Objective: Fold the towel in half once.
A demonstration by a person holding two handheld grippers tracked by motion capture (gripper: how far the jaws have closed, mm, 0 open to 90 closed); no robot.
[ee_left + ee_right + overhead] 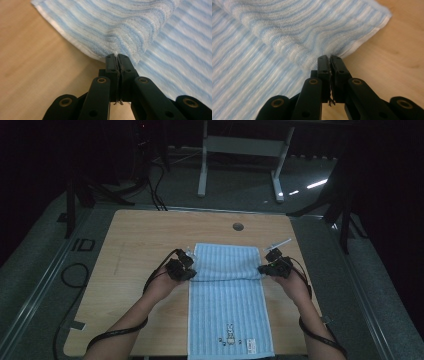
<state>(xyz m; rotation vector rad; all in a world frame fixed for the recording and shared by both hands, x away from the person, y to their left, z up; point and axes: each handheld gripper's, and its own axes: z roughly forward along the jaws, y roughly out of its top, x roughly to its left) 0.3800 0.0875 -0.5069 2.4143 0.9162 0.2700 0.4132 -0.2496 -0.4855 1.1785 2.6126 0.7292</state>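
Note:
A light blue striped towel (227,310) lies lengthwise on the wooden table (140,235), and its far part is doubled over the flat part. My left gripper (192,272) pinches the towel's left edge at that doubled layer. In the left gripper view the gripper (117,56) is shut on the hem of the towel (112,27). My right gripper (262,269) grips the right edge opposite. The right gripper view shows this gripper (329,57) shut on the towel (294,30) next to its white hem. A small print (231,337) marks the towel's near end.
A round cable hole (238,226) sits in the table near its far edge. Black cables (75,270) loop on the floor at the left. A white table frame (202,170) stands beyond the table. Bare wood lies on both sides of the towel.

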